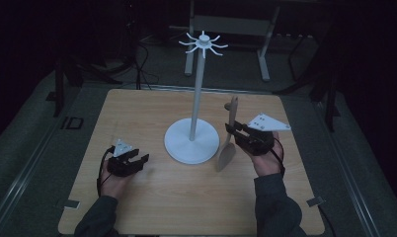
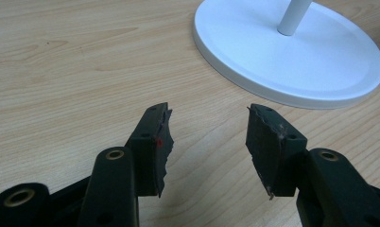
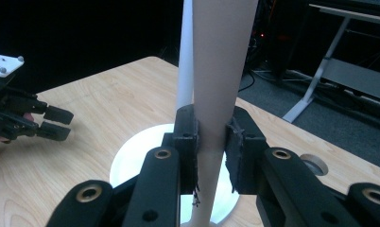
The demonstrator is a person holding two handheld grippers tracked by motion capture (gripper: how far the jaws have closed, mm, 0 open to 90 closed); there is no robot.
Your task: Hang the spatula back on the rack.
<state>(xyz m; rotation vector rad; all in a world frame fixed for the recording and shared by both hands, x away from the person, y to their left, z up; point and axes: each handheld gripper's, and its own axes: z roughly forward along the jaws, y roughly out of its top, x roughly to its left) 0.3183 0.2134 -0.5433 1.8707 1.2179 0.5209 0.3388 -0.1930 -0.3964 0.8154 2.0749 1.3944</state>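
Observation:
A white stand (image 1: 196,94) with a round base (image 2: 292,61) and hooked arms at its top (image 1: 203,43) rises from the middle of the wooden table (image 1: 152,197). My right gripper (image 1: 234,130) is shut on the handle of a beige wooden spatula (image 1: 228,138), held upright just right of the base, blade down near the tabletop. In the right gripper view the handle (image 3: 216,94) stands clamped between the black pads, with the white pole (image 3: 185,56) behind it. My left gripper (image 1: 137,160) rests low at the table's left, open, with nothing between its fingers (image 2: 155,142).
The table's far edge meets a dark floor with cables and a metal-legged frame (image 1: 263,44). Bare wood lies in front of and to the left of the stand. A small round disc (image 3: 313,163) lies on the table near the right gripper.

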